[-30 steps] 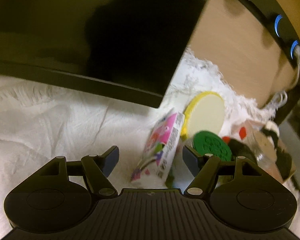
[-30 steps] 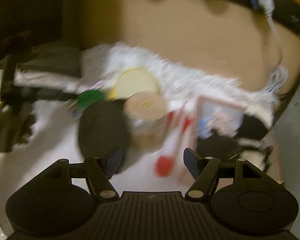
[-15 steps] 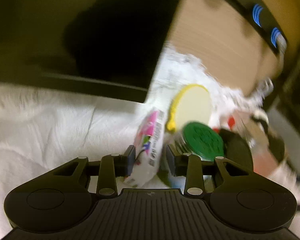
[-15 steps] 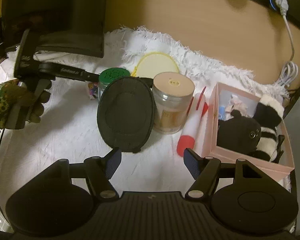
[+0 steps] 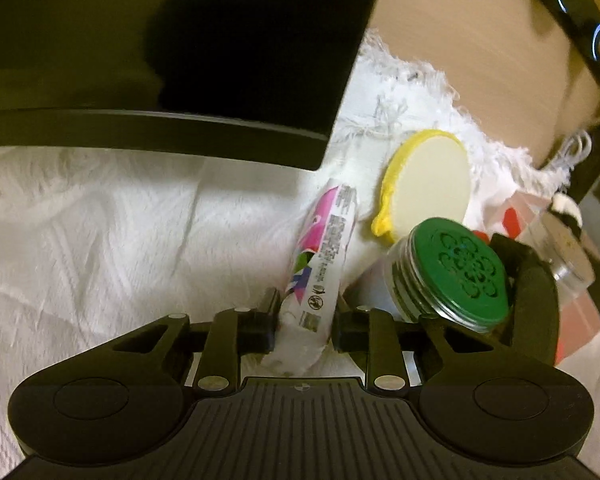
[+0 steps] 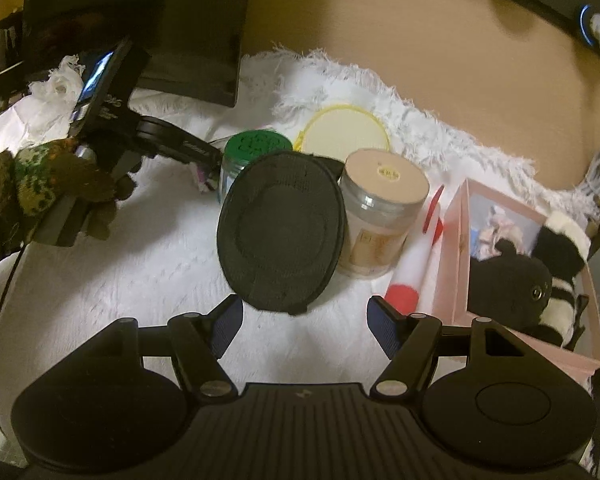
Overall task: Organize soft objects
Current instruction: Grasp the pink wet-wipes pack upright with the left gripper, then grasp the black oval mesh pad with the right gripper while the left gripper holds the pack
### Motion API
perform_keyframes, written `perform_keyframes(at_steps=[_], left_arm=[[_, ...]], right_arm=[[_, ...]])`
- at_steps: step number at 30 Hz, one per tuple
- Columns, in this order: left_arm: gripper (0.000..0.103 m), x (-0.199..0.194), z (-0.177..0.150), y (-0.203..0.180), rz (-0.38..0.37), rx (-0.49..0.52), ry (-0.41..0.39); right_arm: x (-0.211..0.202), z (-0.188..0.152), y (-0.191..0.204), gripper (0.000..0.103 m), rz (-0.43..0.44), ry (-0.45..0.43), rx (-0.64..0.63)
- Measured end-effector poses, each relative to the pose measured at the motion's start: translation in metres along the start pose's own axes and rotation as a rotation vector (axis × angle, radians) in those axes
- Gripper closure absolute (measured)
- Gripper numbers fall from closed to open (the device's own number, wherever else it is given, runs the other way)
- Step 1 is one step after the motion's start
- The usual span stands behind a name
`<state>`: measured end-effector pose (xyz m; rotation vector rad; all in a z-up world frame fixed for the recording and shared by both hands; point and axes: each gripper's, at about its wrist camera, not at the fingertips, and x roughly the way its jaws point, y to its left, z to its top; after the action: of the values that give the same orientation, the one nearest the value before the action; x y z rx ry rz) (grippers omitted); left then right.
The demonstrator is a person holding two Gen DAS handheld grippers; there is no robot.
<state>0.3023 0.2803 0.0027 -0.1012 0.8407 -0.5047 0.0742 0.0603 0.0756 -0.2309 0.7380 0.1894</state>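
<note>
Left wrist view: the left gripper clamps the near end of a tissue pack, its long axis running toward upper frame beside the green-lidded jar; at far right, the right gripper hangs spread and empty, facing the black pouch.

White tissue pack with pink print, standing on edge on fluffy white cloth, pinched at near end
</note>
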Motion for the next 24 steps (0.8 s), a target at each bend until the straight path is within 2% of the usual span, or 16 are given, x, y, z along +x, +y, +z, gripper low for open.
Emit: perform_keyframes(at_steps=[5, 9, 15, 20, 24], left_arm=[[0.080, -0.035, -0.016, -0.001, 0.033, -0.027, -0.050], [0.080, -0.059, -0.038, -0.013, 0.007, -0.049, -0.038], [0.078, -0.059, -0.061, -0.023, 0.001, -0.097, 0.007], [0.078, -0.057, -0.063, -0.025, 0.010, -0.114, -0.001], [0.078, -0.061, -0.063, -0.026, 0.025, -0.110, -0.004]], right_arm=[[0.018, 0.003, -0.009, 0.034, -0.011, 0.009, 0.029], [0.039, 0.006, -0.019, 0.034, -0.025, 0.023, 0.074], [0.065, 0.012, -0.024, 0.034, -0.009, 0.027, 0.068], [0.086, 0.013, -0.027, 0.034, 0.010, 0.039, 0.066], [0.092, 0.014, -0.026, 0.034, 0.095, 0.031, 0.088]])
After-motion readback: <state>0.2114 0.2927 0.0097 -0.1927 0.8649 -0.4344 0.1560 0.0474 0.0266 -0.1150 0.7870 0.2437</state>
